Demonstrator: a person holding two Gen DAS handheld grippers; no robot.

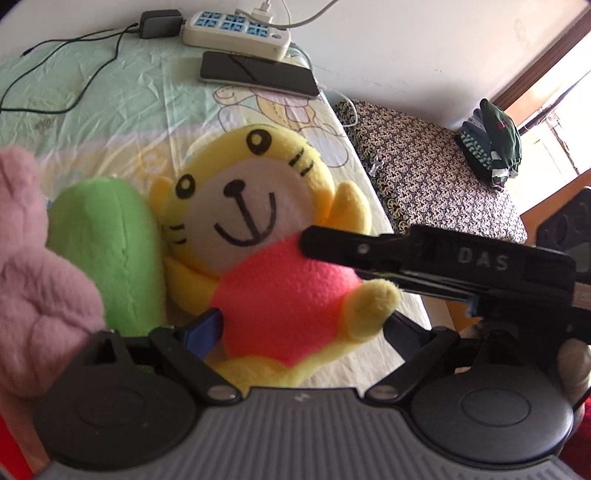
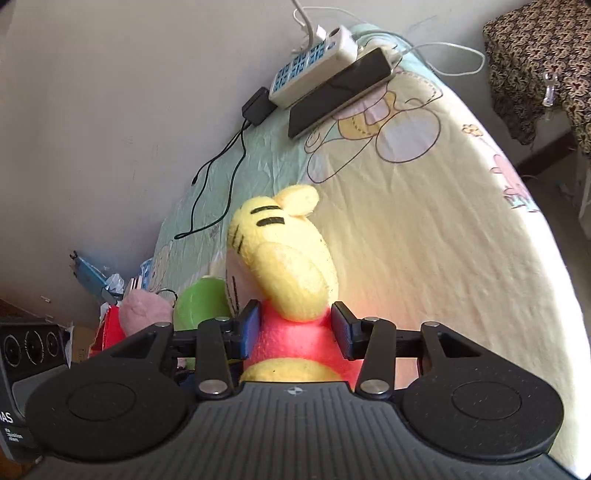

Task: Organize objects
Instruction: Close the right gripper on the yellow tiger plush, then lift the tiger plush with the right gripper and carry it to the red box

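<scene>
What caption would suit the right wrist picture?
Gripper straddling a yellow tiger plush in a pink shirt on a cartoon-print bedsheet.

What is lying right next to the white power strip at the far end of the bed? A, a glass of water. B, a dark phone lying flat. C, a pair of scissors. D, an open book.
B: a dark phone lies flat on the sheet right beside the white power strip, and the right wrist view shows the same pair side by side.
</scene>
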